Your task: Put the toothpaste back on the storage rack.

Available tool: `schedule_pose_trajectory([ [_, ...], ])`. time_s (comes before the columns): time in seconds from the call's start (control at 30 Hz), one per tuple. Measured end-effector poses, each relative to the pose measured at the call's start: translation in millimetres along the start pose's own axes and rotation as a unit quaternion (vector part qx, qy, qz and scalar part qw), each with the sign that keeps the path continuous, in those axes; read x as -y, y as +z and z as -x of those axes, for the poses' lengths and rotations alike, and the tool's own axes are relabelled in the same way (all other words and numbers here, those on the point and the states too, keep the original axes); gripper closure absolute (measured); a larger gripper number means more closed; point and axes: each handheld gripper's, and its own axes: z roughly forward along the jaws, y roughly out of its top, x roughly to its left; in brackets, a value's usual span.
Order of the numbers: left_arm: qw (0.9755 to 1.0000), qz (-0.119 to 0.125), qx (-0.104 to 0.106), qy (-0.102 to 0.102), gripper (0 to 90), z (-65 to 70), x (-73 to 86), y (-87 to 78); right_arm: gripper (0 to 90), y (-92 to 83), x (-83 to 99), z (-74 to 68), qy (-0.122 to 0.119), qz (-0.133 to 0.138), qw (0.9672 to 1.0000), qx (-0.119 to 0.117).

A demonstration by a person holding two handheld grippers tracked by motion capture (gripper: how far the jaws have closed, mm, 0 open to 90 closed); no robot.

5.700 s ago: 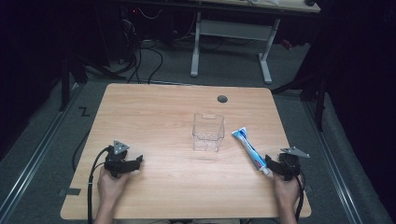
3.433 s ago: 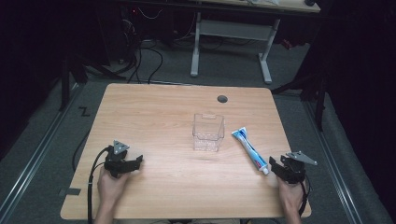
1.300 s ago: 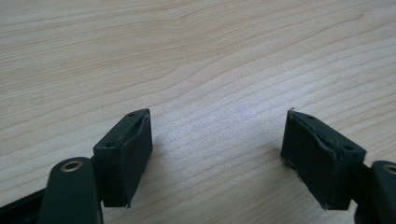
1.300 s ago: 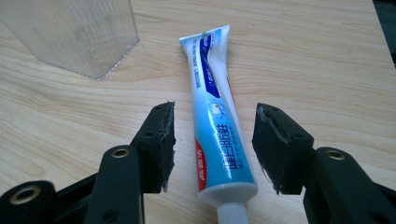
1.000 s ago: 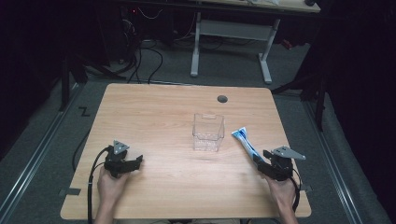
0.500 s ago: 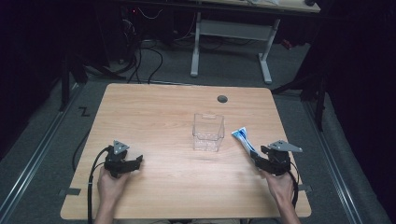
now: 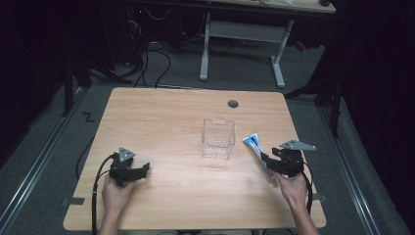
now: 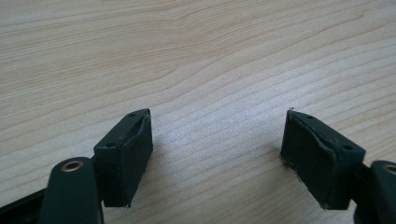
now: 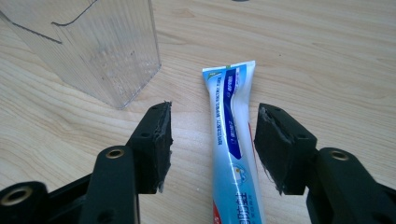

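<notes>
A white and blue toothpaste tube (image 9: pixel 231 140) lies flat on the wooden table (image 7: pixel 171 117), right of a clear plastic box (image 7: pixel 218 138). My right gripper (image 9: pixel 212 144) is open, with its two jaws on either side of the tube's middle and not pressing on it. From above, that right gripper (image 7: pixel 270 163) sits over the tube's (image 7: pixel 255 146) near end. The clear box (image 9: pixel 93 46) stands upright just beyond the left jaw. At the table's front left, my left gripper (image 7: pixel 143 170) rests open on bare wood; its jaws (image 8: pixel 217 154) stand wide apart with nothing between them.
A small dark round grommet (image 7: pixel 233 104) sits near the table's far edge. Beyond the table stand a white desk frame (image 7: pixel 242 34) and cables on the grey floor. Each gripper trails a black cable toward the front edge.
My right gripper has moved left and forward from the table's right edge until its open jaws straddle the toothpaste tube. The left gripper has stayed still.
</notes>
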Motion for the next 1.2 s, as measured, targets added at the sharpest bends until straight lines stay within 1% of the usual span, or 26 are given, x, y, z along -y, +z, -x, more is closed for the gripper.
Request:
schedule_pose_trajectory([
  [0.17,1.0000,0.000,0.000,0.000,25.0,0.0,0.0,0.0,45.7,7.1,-7.1,0.5,-0.009,-0.017,0.9998,0.003],
  [0.2,1.0000,0.000,0.000,0.000,25.1,0.0,0.0,0.0,45.8,8.0,-8.6,0.4,-0.007,-0.021,0.9998,0.002],
  [0.3,1.0000,0.000,0.000,0.000,25.0,0.0,0.0,0.0,45.8,11.1,-13.4,0.6,-0.013,-0.025,0.9996,0.002],
  [0.43,1.0000,0.000,0.000,0.000,25.0,0.0,0.0,0.0,46.4,17.1,-18.5,-0.1,-0.020,-0.036,0.9991,0.008],
  [0.53,1.0000,0.000,0.000,0.000,25.0,0.1,0.0,0.1,47.2,20.5,-23.5,-1.6,-0.030,-0.039,0.9987,0.013],
  [0.6,1.0000,0.000,0.000,0.000,25.0,0.0,0.0,0.0,47.4,22.8,-26.2,-2.3,-0.033,-0.040,0.9986,0.014],
  [0.73,1.0000,0.000,0.000,0.000,25.0,0.1,0.0,0.0,47.2,29.8,-30.4,-2.7,-0.039,-0.052,0.9978,0.013],
  [0.9,1.0000,0.000,0.000,0.000,25.1,0.0,0.0,0.0,47.3,40.3,-35.8,-5.3,-0.051,-0.074,0.9957,0.021],
  [1.07,1.0000,0.000,0.000,0.000,25.1,0.0,0.0,0.0,50.4,52.4,-37.5,-5.3,-0.055,-0.099,0.9933,0.023],
  [1.2,1.0000,0.000,0.000,0.000,25.1,0.0,0.0,0.0,50.8,58.8,-38.6,-6.4,-0.057,-0.110,0.9919,0.030],
])
